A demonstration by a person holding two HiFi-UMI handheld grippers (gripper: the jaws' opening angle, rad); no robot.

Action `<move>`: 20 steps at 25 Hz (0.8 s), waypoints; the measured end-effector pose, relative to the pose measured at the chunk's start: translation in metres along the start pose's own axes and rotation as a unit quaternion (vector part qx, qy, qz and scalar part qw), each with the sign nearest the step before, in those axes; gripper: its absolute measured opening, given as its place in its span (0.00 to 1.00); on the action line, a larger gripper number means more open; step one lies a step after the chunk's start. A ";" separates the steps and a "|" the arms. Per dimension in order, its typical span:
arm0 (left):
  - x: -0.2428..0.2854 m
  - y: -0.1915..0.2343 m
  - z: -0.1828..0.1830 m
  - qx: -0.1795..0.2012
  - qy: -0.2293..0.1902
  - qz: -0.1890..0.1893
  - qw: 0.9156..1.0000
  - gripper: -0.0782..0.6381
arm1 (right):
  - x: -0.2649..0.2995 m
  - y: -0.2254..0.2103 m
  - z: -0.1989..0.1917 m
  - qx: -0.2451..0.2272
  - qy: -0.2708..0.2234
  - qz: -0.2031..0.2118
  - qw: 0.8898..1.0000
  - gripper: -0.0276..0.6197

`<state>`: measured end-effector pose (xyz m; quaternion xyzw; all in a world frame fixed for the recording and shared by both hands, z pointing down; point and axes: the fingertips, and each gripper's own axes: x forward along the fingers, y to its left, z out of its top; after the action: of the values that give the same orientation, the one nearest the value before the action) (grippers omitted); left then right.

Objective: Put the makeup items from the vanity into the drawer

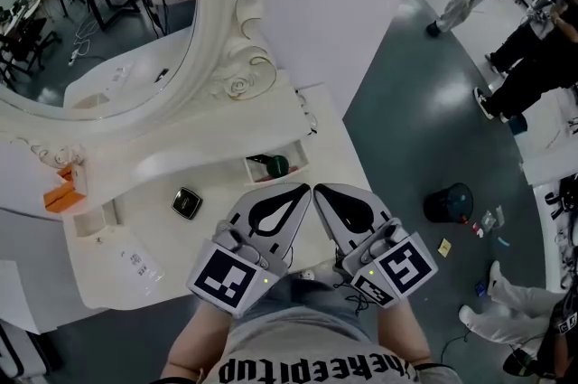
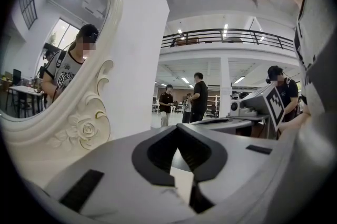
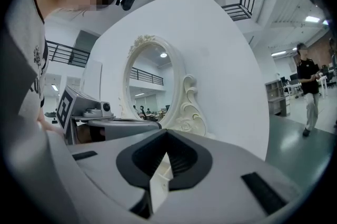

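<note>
L fingers and R fingers are pinched shut, empty, tips side by side over the counter front. You've a compact lying left of the open drawer. Prob. light, stiff, slick: pinch across opp. edges.

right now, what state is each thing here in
left gripper: shut, empty
right gripper: shut, empty
drawer: open, green-topped item inside
compact: closed, lying flat on the vanity top
</note>
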<state>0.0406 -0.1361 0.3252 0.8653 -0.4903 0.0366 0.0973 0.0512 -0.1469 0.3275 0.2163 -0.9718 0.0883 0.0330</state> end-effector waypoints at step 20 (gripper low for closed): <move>-0.020 -0.029 0.006 0.020 -0.014 0.006 1.000 0.14 | -0.031 0.024 0.016 -0.024 -0.031 0.004 0.999 0.06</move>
<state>0.0555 -0.1063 0.3119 0.8646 -0.4959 0.0351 0.0729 0.0688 -0.1160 0.3046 0.2140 -0.9750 0.0586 0.0076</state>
